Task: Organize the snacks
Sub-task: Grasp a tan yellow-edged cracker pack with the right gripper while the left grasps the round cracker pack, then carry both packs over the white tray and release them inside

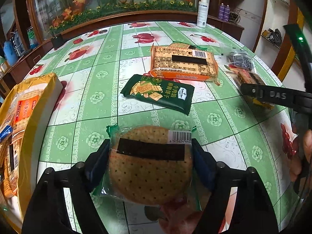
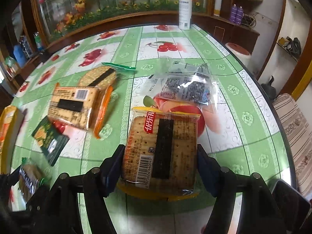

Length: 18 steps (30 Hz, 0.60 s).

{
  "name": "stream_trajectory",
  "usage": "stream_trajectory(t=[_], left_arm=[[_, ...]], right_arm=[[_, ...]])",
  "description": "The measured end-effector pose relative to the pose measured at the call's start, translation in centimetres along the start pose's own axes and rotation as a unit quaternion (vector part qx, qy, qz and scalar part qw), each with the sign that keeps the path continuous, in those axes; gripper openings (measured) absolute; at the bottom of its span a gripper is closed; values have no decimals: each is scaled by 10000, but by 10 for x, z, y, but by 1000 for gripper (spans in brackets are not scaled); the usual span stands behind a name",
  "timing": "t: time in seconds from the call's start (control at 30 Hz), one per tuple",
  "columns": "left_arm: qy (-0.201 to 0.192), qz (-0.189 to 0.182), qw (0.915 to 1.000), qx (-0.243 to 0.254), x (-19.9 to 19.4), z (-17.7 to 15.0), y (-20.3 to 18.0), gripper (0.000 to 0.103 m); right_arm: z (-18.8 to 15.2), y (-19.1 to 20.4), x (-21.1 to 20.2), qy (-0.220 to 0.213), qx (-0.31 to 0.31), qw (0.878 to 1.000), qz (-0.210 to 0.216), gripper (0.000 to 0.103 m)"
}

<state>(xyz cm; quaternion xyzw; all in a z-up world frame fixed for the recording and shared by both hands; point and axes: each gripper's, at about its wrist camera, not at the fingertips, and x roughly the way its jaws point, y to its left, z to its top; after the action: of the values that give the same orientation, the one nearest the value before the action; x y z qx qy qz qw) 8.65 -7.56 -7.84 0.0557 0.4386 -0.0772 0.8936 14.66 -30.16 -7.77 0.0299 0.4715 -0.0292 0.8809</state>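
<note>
My left gripper [image 1: 151, 152] is shut on a round cracker pack [image 1: 150, 165] with green wrapper edges, held above the near table. My right gripper [image 2: 160, 159] is shut on a yellow-edged square cracker pack [image 2: 161, 152]; its fingers [image 1: 273, 95] also show at the right of the left wrist view. On the table lie a dark green cracker packet [image 1: 159, 93], an orange-edged cracker pack [image 1: 185, 63], another round cracker pack [image 2: 99, 77] behind it, and a clear bag of dark sweets [image 2: 187, 85]. A yellow box [image 1: 23, 120] holding several packs stands at the left.
The table wears a green and white fruit-print cloth [image 1: 97, 78]. A white spray bottle [image 1: 201, 11] stands at its far edge. A small black object [image 1: 57, 40] sits far left. A wooden ledge with artificial flowers [image 1: 117, 9] runs behind. A striped cushion [image 2: 292, 126] lies right of the table.
</note>
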Motion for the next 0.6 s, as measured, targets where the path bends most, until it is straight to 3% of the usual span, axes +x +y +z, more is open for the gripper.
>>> stream_trajectory(t=[0.37, 0.6], left_arm=[[-349, 38, 9993, -107, -35, -9, 18, 77], [-555, 141, 9978, -337, -62, -17, 42, 78]], right_arm=[[-20, 3, -56, -391, -58, 9944, 976, 72], [-33, 30, -71, -423, -312, 9873, 1500, 71]])
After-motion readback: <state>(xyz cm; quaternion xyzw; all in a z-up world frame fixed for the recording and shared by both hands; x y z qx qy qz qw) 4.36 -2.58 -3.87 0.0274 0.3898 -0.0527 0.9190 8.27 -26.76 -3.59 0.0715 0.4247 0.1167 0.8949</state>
